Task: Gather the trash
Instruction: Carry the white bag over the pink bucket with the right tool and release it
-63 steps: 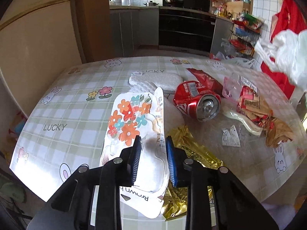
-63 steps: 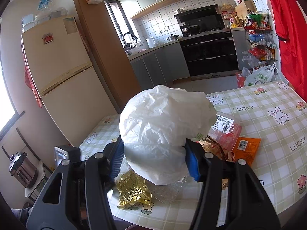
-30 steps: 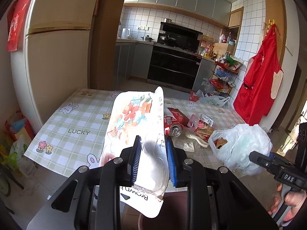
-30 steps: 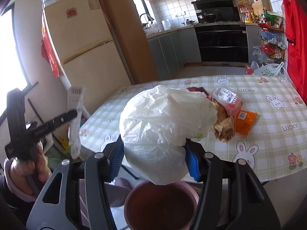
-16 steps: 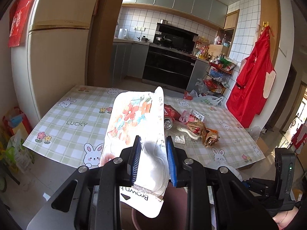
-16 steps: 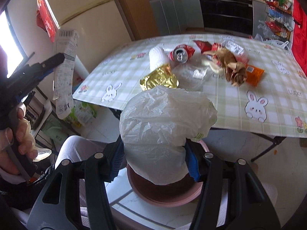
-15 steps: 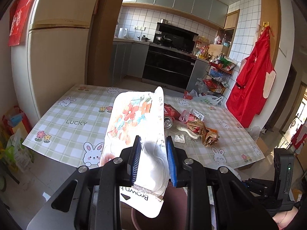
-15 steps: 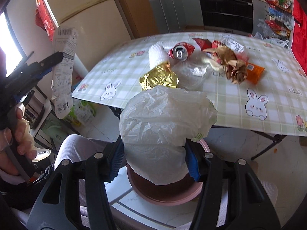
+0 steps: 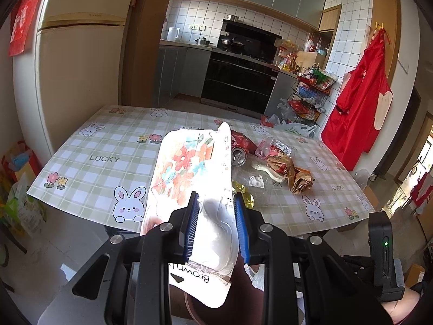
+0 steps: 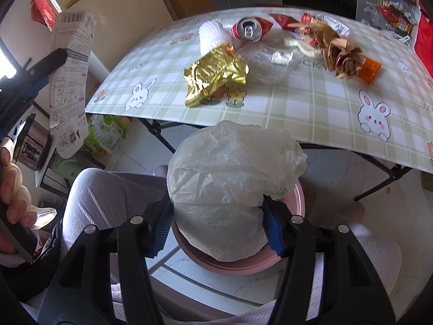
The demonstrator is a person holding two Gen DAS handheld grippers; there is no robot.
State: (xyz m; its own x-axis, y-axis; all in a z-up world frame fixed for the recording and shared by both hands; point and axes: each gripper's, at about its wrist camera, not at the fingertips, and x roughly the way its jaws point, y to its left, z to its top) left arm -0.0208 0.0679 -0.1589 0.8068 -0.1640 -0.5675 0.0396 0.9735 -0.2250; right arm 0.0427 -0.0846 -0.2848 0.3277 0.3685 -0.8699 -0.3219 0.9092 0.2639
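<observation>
My right gripper [image 10: 216, 208] points down over a pink bin [image 10: 296, 203] on the floor. A crumpled white plastic bag [image 10: 227, 168] sits between its blue pads, still touched by both, while the jaws are opening. My left gripper [image 9: 215, 200] is shut on a flowered white packet [image 9: 189, 162], held up in front of the table; the right wrist view shows this packet [image 10: 70, 67] at the left. On the table [image 10: 311, 108] lie a gold foil wrapper [image 10: 213, 75], a red can [image 10: 247, 29], clear plastic [image 10: 270, 62], a brown crumpled wrapper [image 10: 341, 51] and an orange packet [image 10: 370, 67].
The person's legs in white trousers [image 10: 108, 197] flank the bin. The table's front edge hangs just beyond the bin, with folding legs [image 10: 379, 184] under it. A fridge [image 9: 81, 81] stands at the left, a red apron [image 9: 360, 103] at the right.
My right gripper has tipped downward and sunk with the bag toward the pink bin, which now lies right under the bag. My left gripper has dropped slightly, still holding the packet.
</observation>
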